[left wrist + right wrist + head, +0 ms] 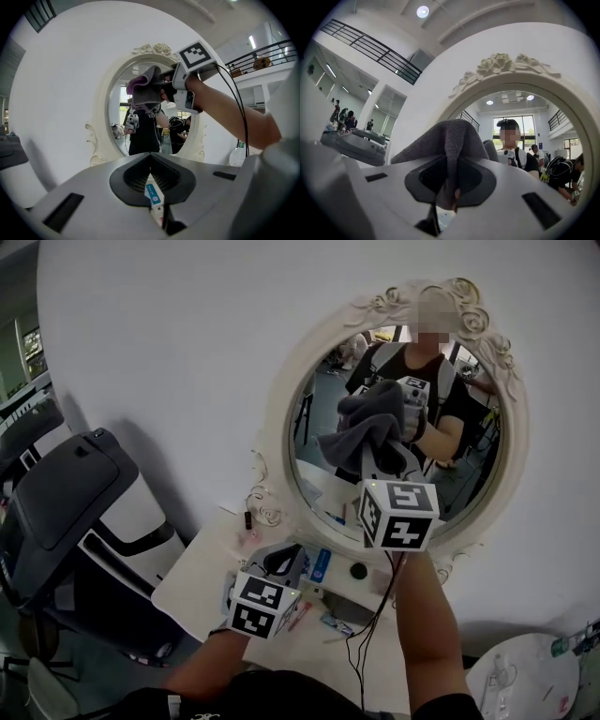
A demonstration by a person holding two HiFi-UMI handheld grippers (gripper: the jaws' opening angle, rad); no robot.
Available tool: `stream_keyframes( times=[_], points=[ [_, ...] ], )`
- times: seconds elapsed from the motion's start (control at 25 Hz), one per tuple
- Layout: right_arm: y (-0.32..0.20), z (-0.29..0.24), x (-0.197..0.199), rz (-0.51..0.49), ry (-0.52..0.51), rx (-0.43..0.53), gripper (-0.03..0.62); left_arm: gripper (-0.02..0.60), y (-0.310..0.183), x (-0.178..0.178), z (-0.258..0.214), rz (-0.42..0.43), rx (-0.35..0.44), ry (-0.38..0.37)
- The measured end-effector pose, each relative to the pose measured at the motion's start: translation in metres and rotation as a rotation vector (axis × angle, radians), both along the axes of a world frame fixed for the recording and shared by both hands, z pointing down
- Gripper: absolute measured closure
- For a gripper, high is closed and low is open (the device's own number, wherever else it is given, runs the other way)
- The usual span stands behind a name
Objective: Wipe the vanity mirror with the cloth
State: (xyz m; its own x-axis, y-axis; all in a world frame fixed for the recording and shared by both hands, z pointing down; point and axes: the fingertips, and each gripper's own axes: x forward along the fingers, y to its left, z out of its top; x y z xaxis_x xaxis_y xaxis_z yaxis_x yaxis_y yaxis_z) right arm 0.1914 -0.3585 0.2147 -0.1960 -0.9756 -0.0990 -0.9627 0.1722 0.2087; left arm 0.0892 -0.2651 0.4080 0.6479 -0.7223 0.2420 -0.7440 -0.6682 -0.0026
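R claw [450,190] on 1 cloth [449,140], L claw [151,182] on 1 tube [153,196]

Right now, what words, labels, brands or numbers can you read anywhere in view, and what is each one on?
Nothing can be quoted; no text is legible.
Blue label seen at the left gripper: print too small to read.
Blue packet on the table: blurred, unreadable.
Marker cubes: black-and-white square patterns only, no words or numbers.
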Motion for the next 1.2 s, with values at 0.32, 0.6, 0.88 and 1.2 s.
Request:
stream_keyframes(
  times=[0.32, 0.6, 0.88, 1.2],
  points=[
    [-0.067, -0.028, -0.066, -0.022, 0.010, -0.055, 0.549, 0.575, 0.000, -0.077, 0.003, -0.164, -0.004, 0.006],
    [-0.094, -0.022, -0.082, 0.026, 0.059, -0.069, 0.549, 0.575, -0.004, -0.103, 0.008, -0.221, -0.013, 0.009],
    [-0.090, -0.028, -0.055, 0.067, 0.030, -0.032, 0.549, 0.575, -0.015, -0.087, 0.006, -0.172, -0.010, 0.013],
    [-0.061, -0.035, 0.001, 0.115, 0.040, -0.007, 0.549, 0.575, -0.022, -0.029, 0.008, -0.024, -0.023, 0.021]
  ],
)
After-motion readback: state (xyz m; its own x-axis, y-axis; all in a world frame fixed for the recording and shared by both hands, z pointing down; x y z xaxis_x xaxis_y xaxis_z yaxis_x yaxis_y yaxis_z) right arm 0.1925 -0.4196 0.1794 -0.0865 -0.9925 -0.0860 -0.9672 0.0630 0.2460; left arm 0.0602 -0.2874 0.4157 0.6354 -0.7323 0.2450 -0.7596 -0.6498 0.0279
